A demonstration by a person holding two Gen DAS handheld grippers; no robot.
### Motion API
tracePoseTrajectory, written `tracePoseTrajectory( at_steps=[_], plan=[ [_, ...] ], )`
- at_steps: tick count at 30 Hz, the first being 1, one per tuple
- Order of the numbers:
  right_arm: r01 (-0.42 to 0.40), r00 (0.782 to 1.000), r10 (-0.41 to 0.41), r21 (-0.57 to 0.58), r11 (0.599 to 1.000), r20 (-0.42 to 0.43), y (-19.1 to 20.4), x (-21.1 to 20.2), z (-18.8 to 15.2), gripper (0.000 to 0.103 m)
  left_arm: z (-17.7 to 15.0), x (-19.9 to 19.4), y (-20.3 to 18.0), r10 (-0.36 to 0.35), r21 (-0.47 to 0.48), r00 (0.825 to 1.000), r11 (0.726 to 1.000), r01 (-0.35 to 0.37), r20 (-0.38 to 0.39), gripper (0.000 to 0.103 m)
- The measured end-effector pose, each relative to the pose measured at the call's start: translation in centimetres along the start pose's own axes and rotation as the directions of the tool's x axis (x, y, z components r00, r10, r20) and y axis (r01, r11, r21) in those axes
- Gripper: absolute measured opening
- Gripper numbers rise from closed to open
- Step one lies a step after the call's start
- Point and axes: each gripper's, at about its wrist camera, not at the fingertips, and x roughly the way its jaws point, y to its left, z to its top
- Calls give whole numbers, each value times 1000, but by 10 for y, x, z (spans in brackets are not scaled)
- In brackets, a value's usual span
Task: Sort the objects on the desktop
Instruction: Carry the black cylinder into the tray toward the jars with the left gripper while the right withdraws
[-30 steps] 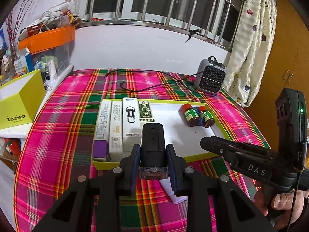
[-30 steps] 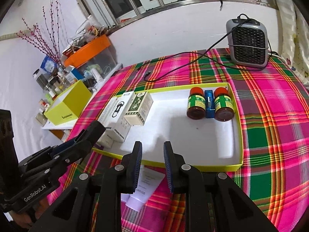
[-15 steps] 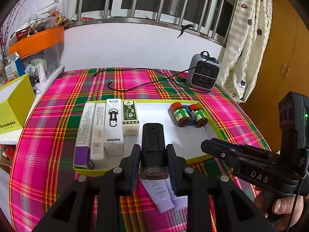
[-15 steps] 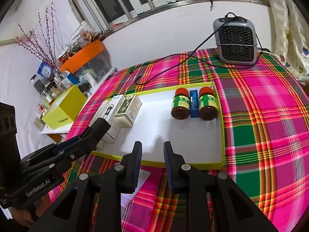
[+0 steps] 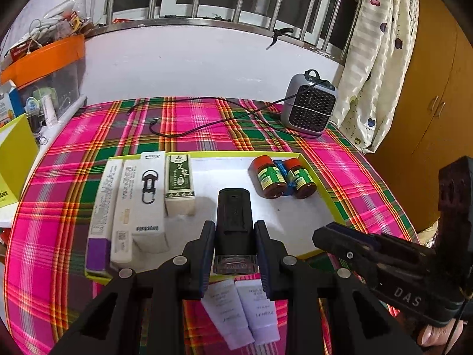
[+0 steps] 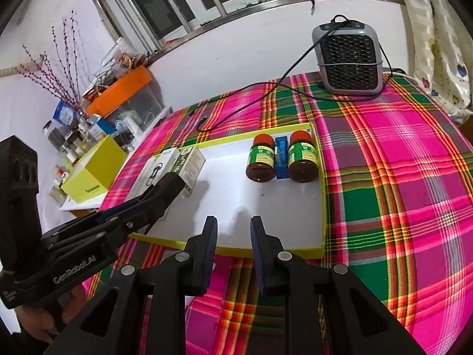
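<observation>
My left gripper point(image 5: 235, 230) is shut on a black bottle with a clear base point(image 5: 233, 222), held above the front edge of the yellow-rimmed white tray point(image 5: 322, 254). Several long boxes point(image 5: 147, 201) lie at the tray's left; two brown jars with red caps point(image 5: 267, 177) and a blue item between them lie at its back right. Two white tubes point(image 5: 242, 310) lie on the plaid cloth below the left gripper. My right gripper point(image 6: 233, 230) hangs open and empty over the tray's front rim point(image 6: 266, 250), right of the left gripper point(image 6: 165, 189).
A grey heater point(image 5: 309, 105) with a black cable point(image 5: 192, 133) stands at the back right. A yellow box point(image 6: 94, 174) and an orange-lidded bin point(image 6: 121, 88) sit on a side shelf to the left. A cupboard point(image 5: 428, 103) and curtain stand on the right.
The left gripper, still holding the black bottle, has drawn back and up from the tray, so the two white tubes now show beneath it. The right gripper shifted slightly toward the tray.
</observation>
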Motion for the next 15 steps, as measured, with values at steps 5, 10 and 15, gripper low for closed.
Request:
tracePoseTrajectory(
  at_steps=[5, 10, 15],
  plan=[
    [6, 1000, -6, 8, 1000, 4, -4, -1, 1, 25, 6, 12, -2, -4, -6, 1000, 1000, 4, -13, 27],
    [6, 1000, -6, 16, 1000, 5, -8, 0, 1, 25, 16, 29, -5, -1, -17, 1000, 1000, 1, -29, 27],
    [5, 1000, -5, 19, 1000, 6, -11, 1, 1, 25, 29, 50, -8, 6, -25, 999, 1000, -7, -50, 27]
  ],
)
